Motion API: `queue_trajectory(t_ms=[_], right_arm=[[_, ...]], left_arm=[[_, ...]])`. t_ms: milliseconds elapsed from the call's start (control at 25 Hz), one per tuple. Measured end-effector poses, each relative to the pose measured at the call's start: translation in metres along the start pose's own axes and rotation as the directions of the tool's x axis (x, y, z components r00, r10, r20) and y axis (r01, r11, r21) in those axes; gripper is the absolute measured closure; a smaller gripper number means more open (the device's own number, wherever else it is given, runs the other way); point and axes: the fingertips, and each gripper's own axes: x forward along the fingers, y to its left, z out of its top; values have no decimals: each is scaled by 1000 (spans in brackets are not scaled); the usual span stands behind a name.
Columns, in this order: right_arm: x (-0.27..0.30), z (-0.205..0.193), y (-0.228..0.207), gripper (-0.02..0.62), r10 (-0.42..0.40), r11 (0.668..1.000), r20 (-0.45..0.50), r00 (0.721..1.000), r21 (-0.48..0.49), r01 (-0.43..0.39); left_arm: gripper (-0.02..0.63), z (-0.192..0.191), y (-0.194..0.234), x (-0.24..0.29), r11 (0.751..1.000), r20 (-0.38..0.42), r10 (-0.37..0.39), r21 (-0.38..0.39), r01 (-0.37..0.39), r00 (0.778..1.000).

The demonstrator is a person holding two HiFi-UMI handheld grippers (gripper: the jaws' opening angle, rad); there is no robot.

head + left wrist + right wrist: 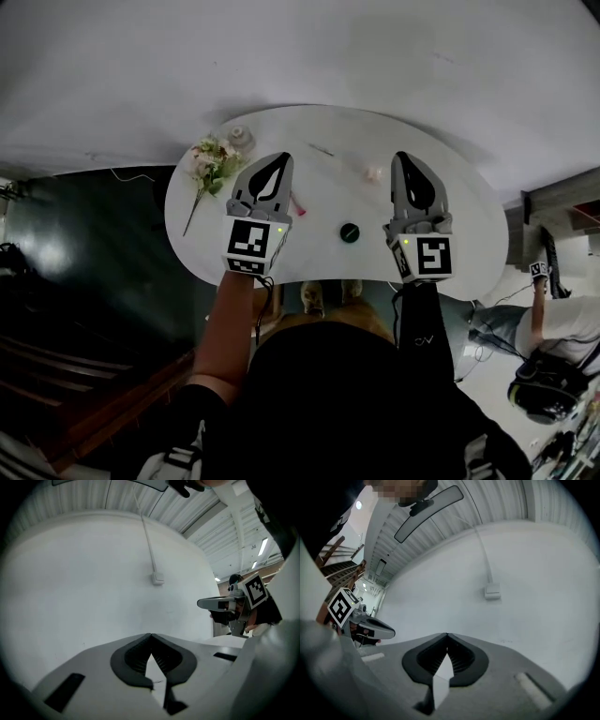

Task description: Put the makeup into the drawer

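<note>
A: What's in shot?

B: Head view, looking steeply down: a white rounded table (473, 220) set against a white wall. The person holds 2 grippers out over it. The left gripper (280, 159) is above the table's left-centre, the right gripper (404, 157) above its right-centre.

A: Fingers?

B: Both pairs are closed tip to tip w/ nothing between them. Each gripper view shows that plainly, w/ only bare wall beyond the tips.

A: Where are the task items?

B: Loose on the table top, none gripped. A black round pot (350, 232) sits near the table's front edge, approx mid-width. A pink stick (298, 206) lies left of the table's centre, just beside the left gripper as the head view shows it. A pale pink piece (374, 173) lies mid-table, a bit right. All are too small to say exactly what each is.

A: Anything else on the table?

B: A bunch of pale flowers (210, 161) at its left end, stems pointing to the front edge. A small pale jar (241, 138) sits at the back-left rim.

A: Off the table?

B: A white wall box (157, 578) on the wall behind the table, w/ a cable running up from it. A 2nd person (562, 323) is past the table's right end.
</note>
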Motion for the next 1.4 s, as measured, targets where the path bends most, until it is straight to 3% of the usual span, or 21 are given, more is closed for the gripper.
queue_trajectory(t_ms=[280,440,480,520,560,680,920,1200,1400], right_arm=[[31,1,-10,591,51,997,41,998,55,-54],[33,-23,-19,591,61,997,-11,998,47,-61],[34,-24,-21,591,65,997,-12,998,42,-64],[36,-24,-23,591,69,997,-10,998,36,-68],[36,-24,-24,591,71,997,-10,997,33,-70],[35,-26,-27,591,64,997,-25,998,44,-63],[33,-35,-33,591,50,998,-62,997,52,-47],[26,-38,-38,591,31,999,-71,997,33,-29],[22,-36,-37,591,31,999,-66,997,26,-29]], left_arm=[[597,-8,8,14,997,-24,29,-64,-31,999],[595,-45,6,26,988,-87,31,-147,-43,996],[586,-61,4,31,984,-125,19,-173,-41,992],[502,-78,2,36,979,-168,5,-199,-39,986],[454,-96,1,40,975,-212,-4,-220,-44,977],[454,-154,0,45,962,-344,8,-255,-101,939],[443,-246,0,43,938,-561,25,-273,-214,827],[428,-301,-17,27,908,-680,-9,-313,-280,733],[419,-312,-23,23,914,-707,-2,-287,-285,707]])
